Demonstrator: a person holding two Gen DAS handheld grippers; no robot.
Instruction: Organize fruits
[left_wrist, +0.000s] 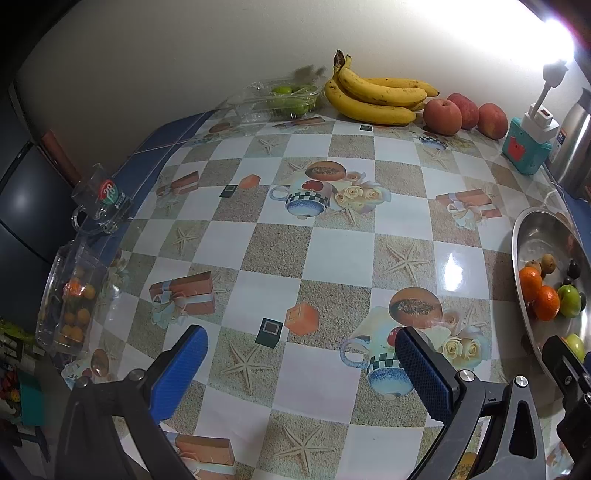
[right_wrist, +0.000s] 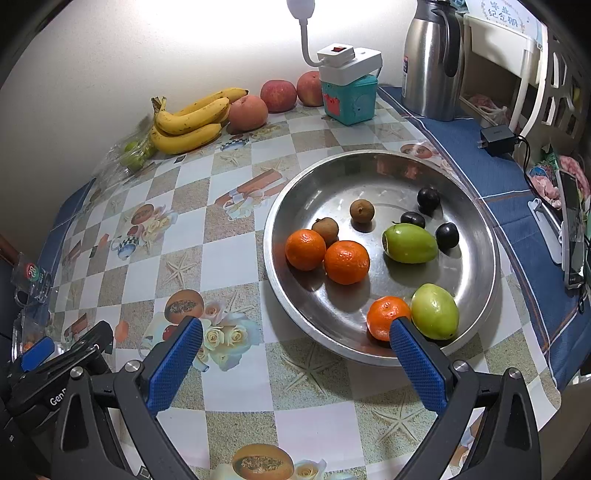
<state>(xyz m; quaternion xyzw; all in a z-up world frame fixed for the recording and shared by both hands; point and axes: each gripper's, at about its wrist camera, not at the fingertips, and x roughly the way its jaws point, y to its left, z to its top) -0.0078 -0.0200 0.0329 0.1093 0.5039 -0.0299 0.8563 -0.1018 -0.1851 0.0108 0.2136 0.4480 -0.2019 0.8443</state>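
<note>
While both tools hang over the tabletop (right_wrist: 236, 258) with jaws spread wide and nothing in them, left tool (left_wrist: 299, 354) near the middle, right tool (right_wrist: 295, 350) by the steel pan (right_wrist: 476, 266); oranges (right_wrist: 346, 262), green fruits (right_wrist: 410, 243) and dark plums (right_wrist: 447, 235) sit inside it; bananas (right_wrist: 188, 120) and apples (right_wrist: 278, 95) line the far edge.
</note>
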